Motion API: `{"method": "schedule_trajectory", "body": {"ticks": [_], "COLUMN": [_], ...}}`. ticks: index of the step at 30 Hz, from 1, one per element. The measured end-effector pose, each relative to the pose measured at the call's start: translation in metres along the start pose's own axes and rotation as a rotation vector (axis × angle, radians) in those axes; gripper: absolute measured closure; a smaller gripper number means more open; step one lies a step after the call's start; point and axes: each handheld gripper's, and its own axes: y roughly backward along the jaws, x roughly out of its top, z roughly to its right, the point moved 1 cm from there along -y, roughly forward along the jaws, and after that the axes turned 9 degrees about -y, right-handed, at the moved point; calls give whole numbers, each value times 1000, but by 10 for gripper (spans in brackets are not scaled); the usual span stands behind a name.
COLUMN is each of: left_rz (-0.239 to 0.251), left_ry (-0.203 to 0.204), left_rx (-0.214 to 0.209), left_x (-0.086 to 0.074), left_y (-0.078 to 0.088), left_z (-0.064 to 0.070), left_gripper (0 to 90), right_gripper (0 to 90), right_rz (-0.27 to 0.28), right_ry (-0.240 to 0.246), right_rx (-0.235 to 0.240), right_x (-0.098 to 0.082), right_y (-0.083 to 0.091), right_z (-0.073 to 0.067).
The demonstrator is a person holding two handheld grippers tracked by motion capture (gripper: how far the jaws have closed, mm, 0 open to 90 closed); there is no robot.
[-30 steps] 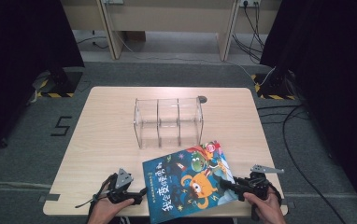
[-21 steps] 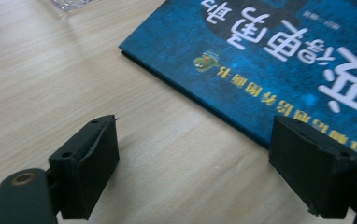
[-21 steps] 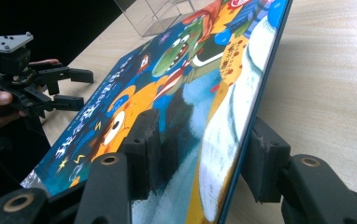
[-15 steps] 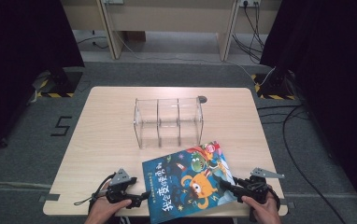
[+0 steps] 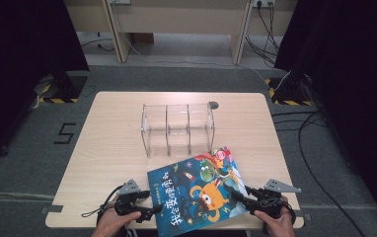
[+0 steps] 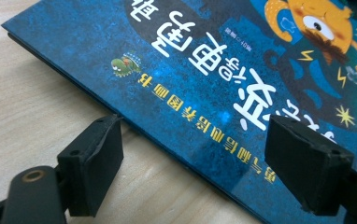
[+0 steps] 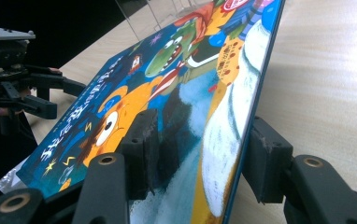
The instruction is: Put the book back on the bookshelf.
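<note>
Centrally, clear three-bay organizer (image 5: 178,129) empty; left fingers (image 6: 97,163) wide, right fingers (image 7: 141,154) straddling picture book (image 5: 199,190) edge.

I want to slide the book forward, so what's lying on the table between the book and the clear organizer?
Nothing: in the high view, bare table wood separates the book from the clear organizer.

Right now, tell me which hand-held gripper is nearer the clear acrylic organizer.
Right, slightly. The right hand-held gripper straddles the picture book's edge below-right of the organizer; the left hand-held gripper sits lower, at the book's near-left edge.
</note>
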Motion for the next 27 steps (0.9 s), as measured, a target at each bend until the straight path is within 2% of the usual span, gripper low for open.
{"method": "schedule_trajectory", "body": {"ticks": [10, 11, 16, 17, 20, 21, 26, 27], "left_rz": [15, 21, 23, 23, 21, 30, 47, 70], "left_ry": [18, 31, 44, 63, 63, 81, 105, 130], "left_rx": [-4, -8, 4, 13, 15, 18, 12, -5], "left_x": [0, 0, 1, 3, 3, 3, 3, 4], "left_y": [-1, -2, -4, -4, -5, -5, -6, -8], "left_z": [-1, -1, 1, 2, 2, 1, -1, -4], "left_gripper": [184, 184, 166, 159, 159, 159, 153, 155], "right_gripper": [511, 511, 512, 512, 512, 512, 512, 512], "right_rz": [55, 67, 67, 67, 71, 79, 78, 80], "right_ry": [83, 94, 92, 93, 98, 105, 110, 125], "right_rx": [20, 28, 31, 31, 35, 39, 38, 37], "right_x": [1, 0, -3, -3, -3, -4, -4, -4], "right_y": [4, 5, 7, 7, 7, 8, 10, 11], "right_z": [-7, -6, -5, -5, -5, -6, -5, -6]}}
